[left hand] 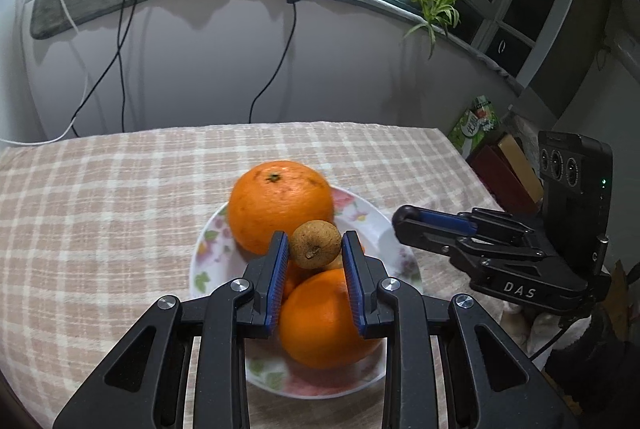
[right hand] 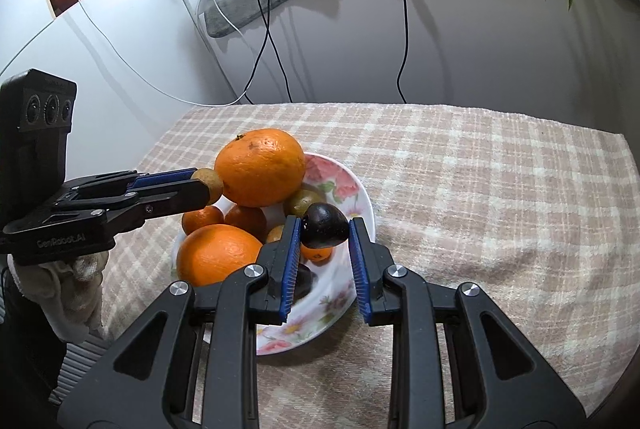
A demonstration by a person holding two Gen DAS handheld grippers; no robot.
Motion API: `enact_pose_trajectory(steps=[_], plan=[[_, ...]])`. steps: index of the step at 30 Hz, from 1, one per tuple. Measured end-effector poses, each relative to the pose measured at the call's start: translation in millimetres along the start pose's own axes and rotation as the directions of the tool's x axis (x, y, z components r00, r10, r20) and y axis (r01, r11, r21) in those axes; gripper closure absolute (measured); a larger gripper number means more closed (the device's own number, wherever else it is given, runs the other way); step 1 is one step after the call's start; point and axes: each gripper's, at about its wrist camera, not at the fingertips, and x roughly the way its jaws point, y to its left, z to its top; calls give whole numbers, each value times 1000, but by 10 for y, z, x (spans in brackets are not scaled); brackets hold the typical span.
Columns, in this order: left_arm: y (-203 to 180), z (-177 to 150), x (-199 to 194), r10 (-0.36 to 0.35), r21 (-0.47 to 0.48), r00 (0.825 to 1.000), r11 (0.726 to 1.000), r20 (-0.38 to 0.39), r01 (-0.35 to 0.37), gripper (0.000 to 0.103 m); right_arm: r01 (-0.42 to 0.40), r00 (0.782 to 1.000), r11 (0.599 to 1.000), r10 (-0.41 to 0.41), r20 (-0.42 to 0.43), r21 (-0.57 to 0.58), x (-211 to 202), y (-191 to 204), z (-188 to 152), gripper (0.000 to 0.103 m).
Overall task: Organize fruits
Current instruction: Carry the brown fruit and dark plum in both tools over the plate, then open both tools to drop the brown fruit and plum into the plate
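Left hand-held gripper clamped on small round brown fruit, above floral white plate heaped with oranges. Right hand-held gripper clamped on dark, glossy, possibly plum-like fruit over same plate. Plate sits on checked-cloth counter.

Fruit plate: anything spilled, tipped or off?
Nothing spilled. The floral plate sits flat on the checked cloth. One large orange is perched on smaller fruit, so the pile looks somewhat precarious.

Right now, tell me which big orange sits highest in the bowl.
The far orange, stem scar up, perched on the smaller fruits. The other big orange rests low against the bowl's near rim.
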Motion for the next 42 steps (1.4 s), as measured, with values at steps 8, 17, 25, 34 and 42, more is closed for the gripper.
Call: enact_pose_trajectory(steps=[8, 17, 25, 34, 42], plan=[[-147, 13, 53, 9, 37, 1000, 999, -6, -9, 77, -3, 1000, 1000, 3, -9, 0, 19, -3, -26, 77], [-199, 24, 87, 13, 53, 1000, 999, -10, -12, 77, -1, 1000, 1000, 1, -19, -6, 44, 1, -32, 77], [-208, 17, 87, 14, 53, 1000, 999, -10, -13, 77, 1, 1000, 1000, -1, -26, -16, 53, 44, -35, 77], [-215, 11, 59, 17, 57, 1000, 998, -5, -17, 75, 4, 1000, 1000, -4, -25, -21, 50, 70, -40, 77], [-218, 9, 32, 21, 61, 1000, 998, 3, -22, 70, 5, 1000, 1000, -5, -30, -24, 54, 76, -41, 75]])
